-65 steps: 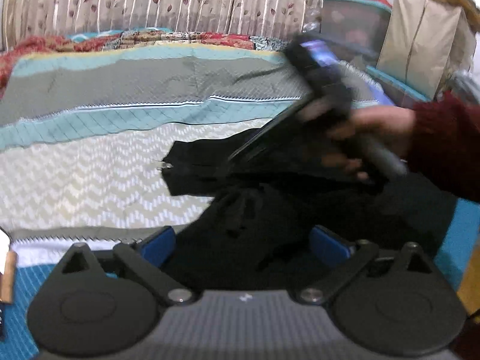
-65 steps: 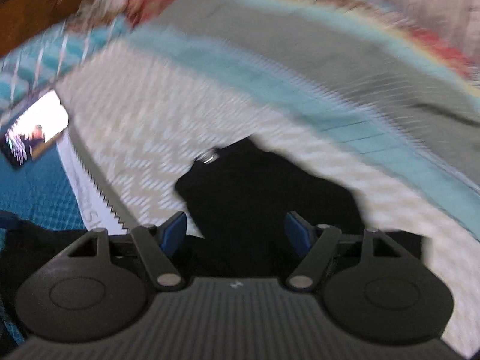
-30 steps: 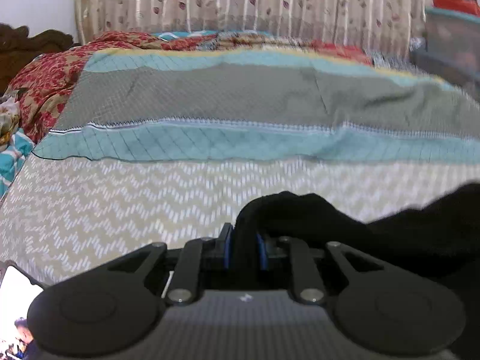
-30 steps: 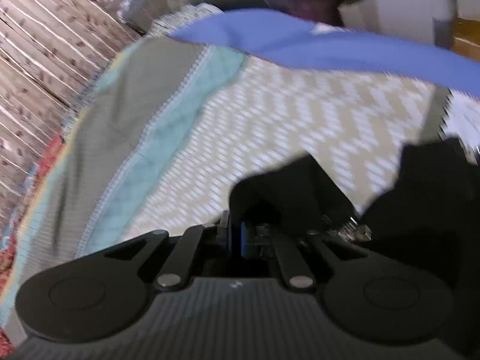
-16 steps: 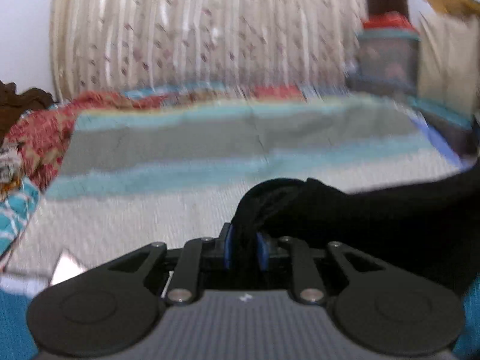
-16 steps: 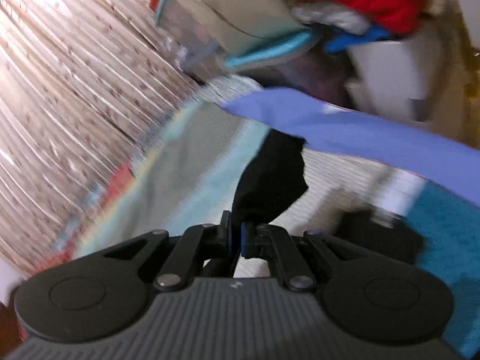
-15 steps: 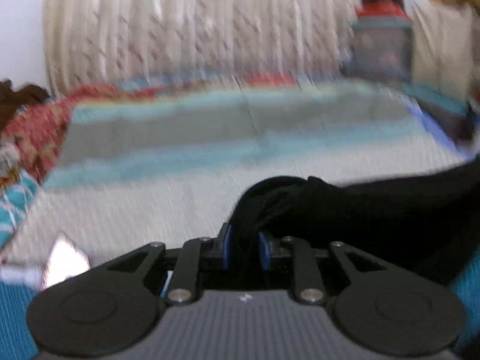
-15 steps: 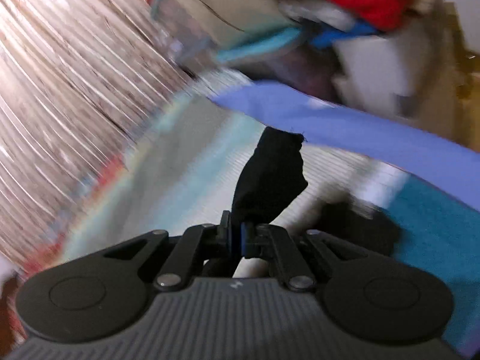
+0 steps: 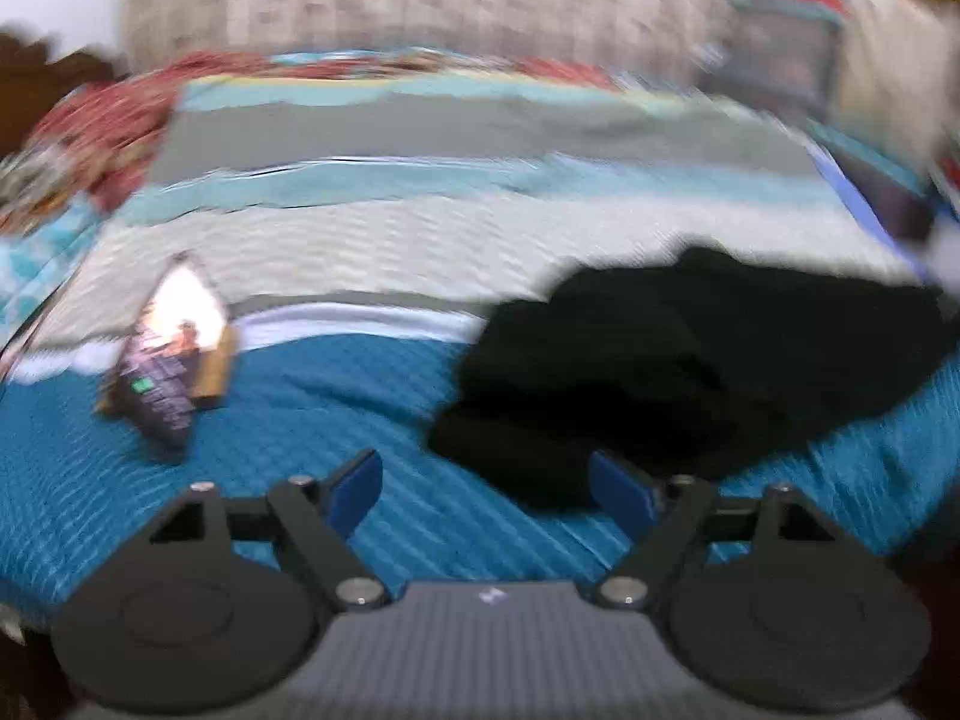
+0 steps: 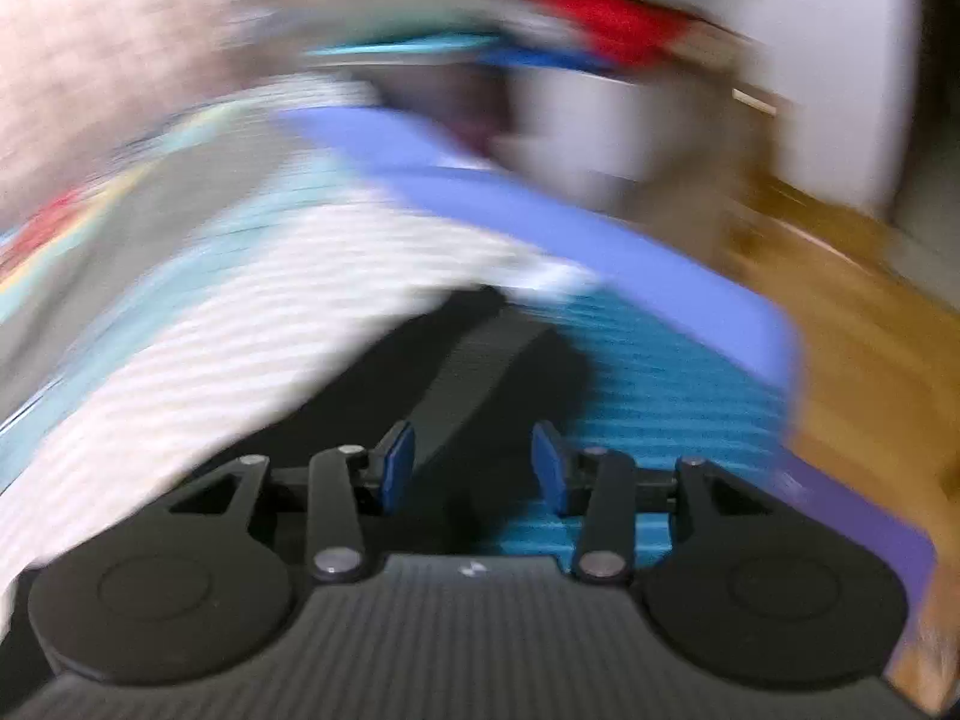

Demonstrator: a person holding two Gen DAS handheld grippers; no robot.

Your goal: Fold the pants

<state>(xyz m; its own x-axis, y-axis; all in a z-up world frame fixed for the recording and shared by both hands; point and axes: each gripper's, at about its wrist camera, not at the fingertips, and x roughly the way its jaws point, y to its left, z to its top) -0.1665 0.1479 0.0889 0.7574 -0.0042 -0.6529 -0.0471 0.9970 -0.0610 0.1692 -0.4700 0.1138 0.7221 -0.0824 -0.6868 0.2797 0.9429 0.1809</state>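
Observation:
The black pants [image 9: 690, 360] lie in a crumpled heap on the striped bedspread [image 9: 420, 240], ahead and to the right in the blurred left wrist view. My left gripper [image 9: 489, 489] is open and empty, just short of the heap's near edge. In the blurred right wrist view a strip of the black pants [image 10: 456, 372] runs forward between the jaws. My right gripper [image 10: 474, 465] is open over this cloth and grips nothing.
A lit phone [image 9: 174, 348] lies on the teal part of the bedspread at the left. The bed's blue edge [image 10: 540, 210] runs along the right, with wooden floor [image 10: 852, 324] beyond. Boxes and bags [image 9: 780, 60] stand at the far right.
Both grippers were shut on the pants and held them up. Now both have opened and let go, and the pants lie in a heap on the bed.

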